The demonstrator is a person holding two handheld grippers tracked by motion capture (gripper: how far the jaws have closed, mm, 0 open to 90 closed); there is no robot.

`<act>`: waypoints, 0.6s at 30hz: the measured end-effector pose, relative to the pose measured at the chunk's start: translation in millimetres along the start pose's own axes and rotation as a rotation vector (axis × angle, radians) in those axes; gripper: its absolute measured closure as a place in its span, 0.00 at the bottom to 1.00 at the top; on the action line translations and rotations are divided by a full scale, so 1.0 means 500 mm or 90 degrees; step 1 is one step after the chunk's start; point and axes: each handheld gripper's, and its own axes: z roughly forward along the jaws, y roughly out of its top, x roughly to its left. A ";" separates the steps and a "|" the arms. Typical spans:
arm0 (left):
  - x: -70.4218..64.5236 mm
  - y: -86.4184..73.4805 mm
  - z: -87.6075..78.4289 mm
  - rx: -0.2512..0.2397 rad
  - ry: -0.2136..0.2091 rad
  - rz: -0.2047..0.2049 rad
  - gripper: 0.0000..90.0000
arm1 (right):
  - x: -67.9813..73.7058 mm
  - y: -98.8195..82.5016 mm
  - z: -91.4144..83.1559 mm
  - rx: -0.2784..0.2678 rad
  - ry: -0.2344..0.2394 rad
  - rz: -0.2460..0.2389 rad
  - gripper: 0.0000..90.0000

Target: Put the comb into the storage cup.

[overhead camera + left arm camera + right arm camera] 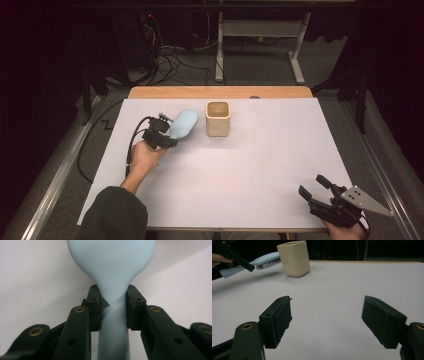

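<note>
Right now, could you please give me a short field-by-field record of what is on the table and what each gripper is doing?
surface: white table cover
held item: light blue hairbrush, bristles facing down
left gripper: shut on the hairbrush handle
container: cream square cup, upright, just right of the brush head
brush and cup: close; contact cannot be told
right gripper: open, nothing between its jaws, at the near right corner
</note>
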 end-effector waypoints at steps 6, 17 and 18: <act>-0.001 -0.015 -0.008 -0.007 -0.012 0.000 0.78 | 0.000 0.000 0.000 0.000 0.000 -0.001 0.27; -0.014 -0.040 -0.034 -0.037 -0.035 0.017 0.78 | 0.001 0.000 0.001 0.000 -0.001 0.001 0.27; -0.016 -0.042 -0.036 -0.041 -0.035 0.018 0.78 | 0.001 0.000 0.001 0.000 -0.001 0.001 0.27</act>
